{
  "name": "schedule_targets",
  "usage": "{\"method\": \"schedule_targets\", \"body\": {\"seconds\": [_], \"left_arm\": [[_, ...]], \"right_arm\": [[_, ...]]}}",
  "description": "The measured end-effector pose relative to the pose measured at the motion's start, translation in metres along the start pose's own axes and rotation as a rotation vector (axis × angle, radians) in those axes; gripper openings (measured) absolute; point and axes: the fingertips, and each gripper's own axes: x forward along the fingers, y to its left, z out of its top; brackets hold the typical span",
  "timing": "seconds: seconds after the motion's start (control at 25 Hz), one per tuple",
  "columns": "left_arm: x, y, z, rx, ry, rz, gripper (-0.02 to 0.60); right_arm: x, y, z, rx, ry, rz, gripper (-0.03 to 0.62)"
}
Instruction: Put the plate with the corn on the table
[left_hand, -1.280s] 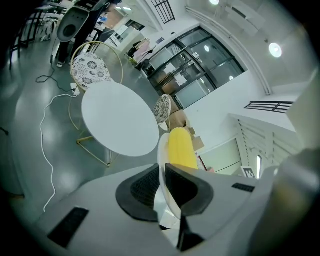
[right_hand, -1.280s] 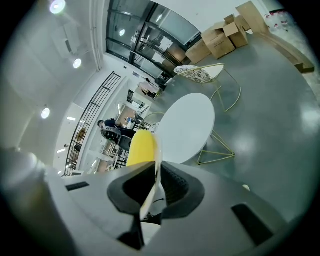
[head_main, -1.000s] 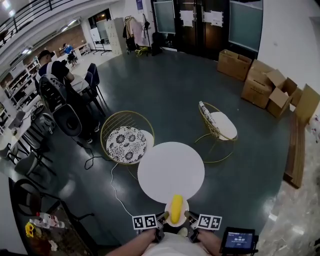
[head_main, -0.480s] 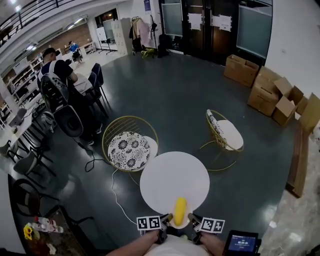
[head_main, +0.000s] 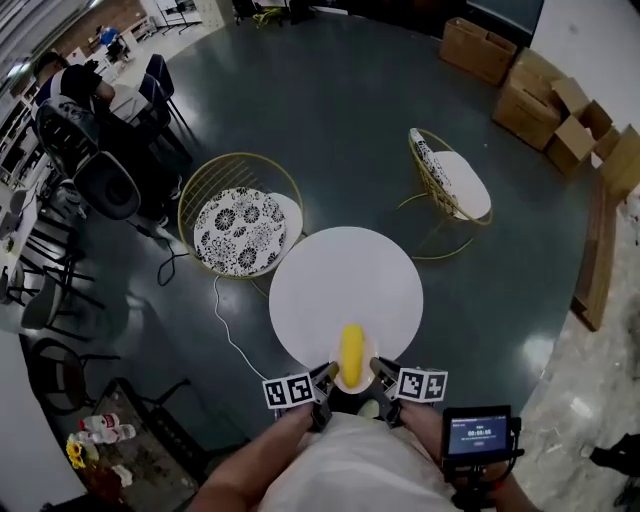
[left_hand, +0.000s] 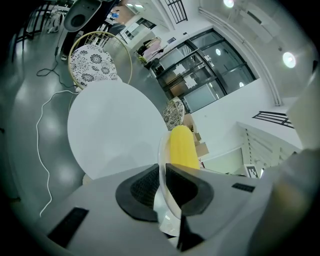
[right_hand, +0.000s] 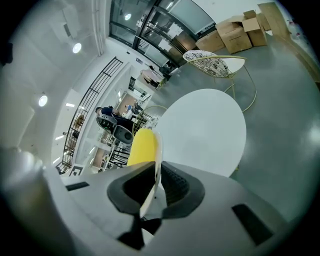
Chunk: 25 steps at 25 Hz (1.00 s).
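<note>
Round white table (head_main: 345, 285) on dark floor; plate (head_main: 352, 389) with corn (head_main: 351, 352) over its near edge, left gripper (head_main: 328, 375) clamped on left rim, right gripper (head_main: 377, 368) clamped on right rim

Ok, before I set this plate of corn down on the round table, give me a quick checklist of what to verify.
1. Left tongs clamped on the plate rim: ok.
2. Right tongs clamped on the opposite rim: ok.
3. Corn lying along the plate's middle: ok.
4. Table top bare where the plate would land: ok.
5. Plate well inside the table's edge: not ok; the head view shows it at the near edge.
6. Gap left between plate and table top: cannot tell.
</note>
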Motion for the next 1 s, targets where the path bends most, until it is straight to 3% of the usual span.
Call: {"method": "schedule_targets", "body": {"seconds": [0.36,1.0], "left_arm": [[0.026,0.022,0.025,-0.013,0.005,0.012,0.046],[0.076,0.057,0.075,0.037,0.039,0.05,0.046]], "right_arm": [[0.036,-0.025,0.018,-0.023,0.039,-0.037,0.043],[0.098,-0.055,0.055,-0.051,0.056,-0.057,0.043]]}}
